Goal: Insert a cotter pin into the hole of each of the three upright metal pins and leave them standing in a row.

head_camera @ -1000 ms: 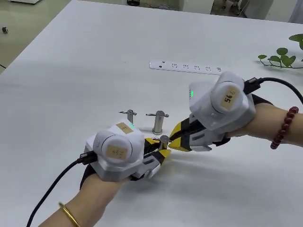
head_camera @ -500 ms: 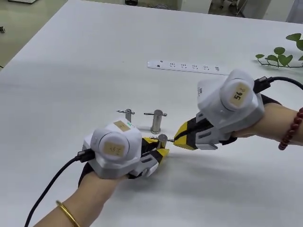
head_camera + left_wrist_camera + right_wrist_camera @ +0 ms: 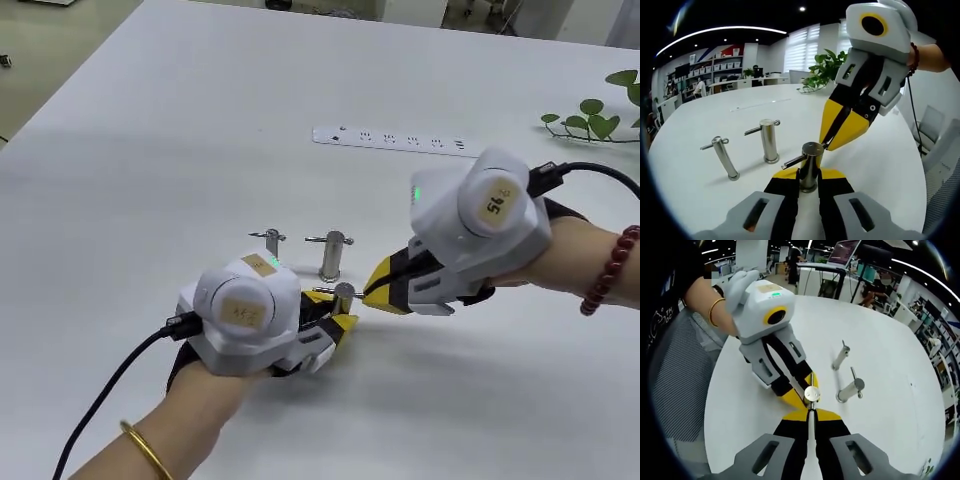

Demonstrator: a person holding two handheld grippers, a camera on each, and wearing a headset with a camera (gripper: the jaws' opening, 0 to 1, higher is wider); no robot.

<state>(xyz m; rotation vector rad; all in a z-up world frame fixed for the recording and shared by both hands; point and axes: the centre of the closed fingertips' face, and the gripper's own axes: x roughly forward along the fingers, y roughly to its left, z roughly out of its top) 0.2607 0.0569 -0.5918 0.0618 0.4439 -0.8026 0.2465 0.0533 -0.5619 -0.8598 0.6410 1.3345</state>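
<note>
Three upright metal pins stand on the white table. The far pin [image 3: 271, 243] and the middle pin [image 3: 331, 258] each carry a cotter pin through the top. My left gripper [image 3: 338, 316] is shut on the near pin [image 3: 810, 162], gripping its shaft low down. My right gripper [image 3: 811, 416] comes in from the right, shut on a thin cotter pin [image 3: 811, 412] whose shaft passes through the near pin's head [image 3: 811, 393]. The cotter pin's end [image 3: 791, 161] pokes out on the pin's far side. The right gripper's yellow tips [image 3: 832, 141] sit just beside the pin's top.
A white power strip [image 3: 392, 141] lies across the table further back. A green plant [image 3: 598, 112] sits at the far right edge. The table's left edge [image 3: 60, 100] drops to the floor. Black cables trail from both grippers.
My right gripper's tip has eased slightly to the right of the near pin's head. The left gripper and all three pins stay where they were.
</note>
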